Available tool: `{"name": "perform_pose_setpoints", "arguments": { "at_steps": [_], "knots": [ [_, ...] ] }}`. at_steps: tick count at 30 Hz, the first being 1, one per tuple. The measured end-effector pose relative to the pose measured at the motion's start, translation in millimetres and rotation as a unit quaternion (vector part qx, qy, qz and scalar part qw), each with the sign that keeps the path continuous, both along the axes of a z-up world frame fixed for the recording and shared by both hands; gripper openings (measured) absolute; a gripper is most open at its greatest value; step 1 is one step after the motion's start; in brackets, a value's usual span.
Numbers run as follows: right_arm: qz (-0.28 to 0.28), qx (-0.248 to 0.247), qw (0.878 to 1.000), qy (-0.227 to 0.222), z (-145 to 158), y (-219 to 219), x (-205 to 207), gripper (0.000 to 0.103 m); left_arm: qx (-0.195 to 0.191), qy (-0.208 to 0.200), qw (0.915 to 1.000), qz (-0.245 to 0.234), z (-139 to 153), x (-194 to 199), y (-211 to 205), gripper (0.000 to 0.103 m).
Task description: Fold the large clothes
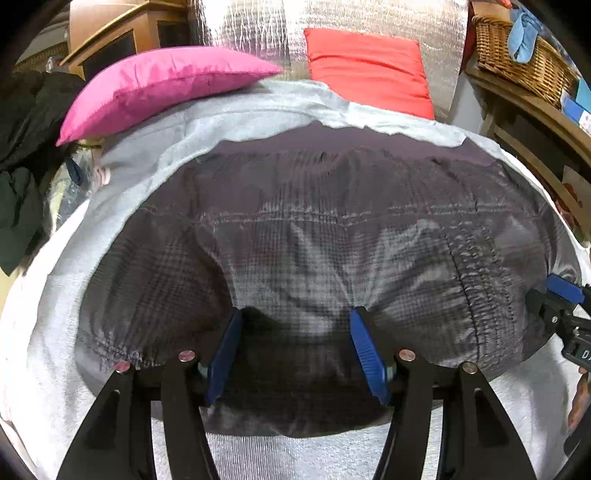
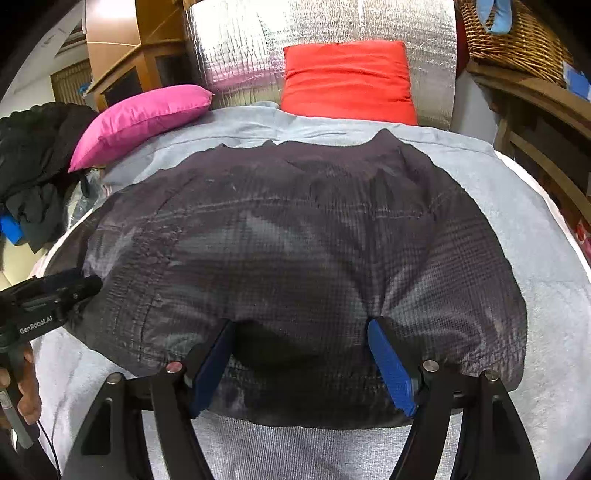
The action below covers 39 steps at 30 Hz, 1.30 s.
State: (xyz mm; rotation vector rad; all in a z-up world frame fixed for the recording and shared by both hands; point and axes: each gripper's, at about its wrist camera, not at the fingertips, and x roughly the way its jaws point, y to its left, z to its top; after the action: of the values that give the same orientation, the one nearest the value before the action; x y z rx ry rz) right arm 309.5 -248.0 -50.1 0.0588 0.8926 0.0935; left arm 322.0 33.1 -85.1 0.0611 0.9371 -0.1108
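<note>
A dark grey quilted jacket lies spread on a light grey blanket; it also shows in the right wrist view. My left gripper is open, its blue fingers pressed into the jacket's near hem, with fabric bunched between them. My right gripper is open in the same way at the near hem further right. The right gripper's blue fingertip shows at the jacket's right edge in the left wrist view. The left gripper's body shows at the jacket's left edge in the right wrist view.
A pink pillow and a red pillow lie at the far end against silver foil. Dark clothes pile at the left. A wicker basket stands on wooden shelves at the right.
</note>
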Motion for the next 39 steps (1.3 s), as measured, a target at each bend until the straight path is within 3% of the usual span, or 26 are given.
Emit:
{"name": "perform_pose_setpoints", "arguments": {
  "at_steps": [4,6,9,12,16,20,22,26,29,33,35,37,39],
  "knots": [
    [-0.001,-0.003,1.0,0.018,3.7,0.8,4.6,0.078,-0.012,0.01,0.9999,0.006,13.7,-4.2,6.6,0.062],
    [-0.016,0.009,1.0,0.025,17.2,-0.6,3.7,0.078,-0.025,-0.018,0.9994,0.017,30.8,-15.1,19.2,0.062],
    [-0.01,0.017,0.999,-0.033,50.0,9.4,-8.7,0.078,-0.021,-0.048,0.9977,0.044,45.9,-28.7,40.4,0.062],
    [0.016,0.01,0.999,-0.044,59.0,34.1,-7.3,0.078,-0.009,-0.054,0.9954,0.078,44.3,-34.6,65.4,0.062],
    [0.035,-0.004,0.999,-0.031,41.8,65.3,2.8,0.078,0.004,-0.019,0.994,0.108,17.7,-28.7,88.2,0.063],
    [0.038,-0.04,0.998,0.01,2.5,78.3,14.7,0.078,0.01,-0.012,0.9937,0.111,1.8,-26.9,92.7,0.072],
    [0.033,-0.034,0.999,0.015,-5.4,74.7,15.8,0.078,0.016,-0.011,0.9937,0.111,-6.0,-25.4,93.1,0.077],
    [0.036,-0.039,0.998,0.026,-4.2,74.2,18.0,0.078,-0.045,0.016,0.9905,0.129,-7.8,-22.0,111.2,0.079],
    [0.027,-0.005,1.0,0.01,19.6,57.1,16.2,0.078,-0.042,-0.008,0.9907,0.129,13.9,-30.4,112.8,0.079],
    [-0.027,-0.013,0.999,-0.041,47.5,6.9,2.5,0.079,-0.039,-0.058,0.9908,0.117,41.8,-45.0,106.8,0.079],
    [-0.068,-0.021,0.997,-0.038,45.2,-25.6,-0.5,0.079,-0.027,-0.07,0.9917,0.104,45.7,-48.3,97.2,0.079],
    [-0.101,-0.012,0.995,-0.013,31.0,-52.3,0.9,0.079,-0.003,-0.056,0.9939,0.095,36.4,-41.8,85.7,0.079],
    [-0.115,-0.005,0.993,0.032,6.3,-70.8,8.6,0.08,0.016,0.006,0.9955,0.093,5.9,-25.9,82.4,0.079]
  ]
}}
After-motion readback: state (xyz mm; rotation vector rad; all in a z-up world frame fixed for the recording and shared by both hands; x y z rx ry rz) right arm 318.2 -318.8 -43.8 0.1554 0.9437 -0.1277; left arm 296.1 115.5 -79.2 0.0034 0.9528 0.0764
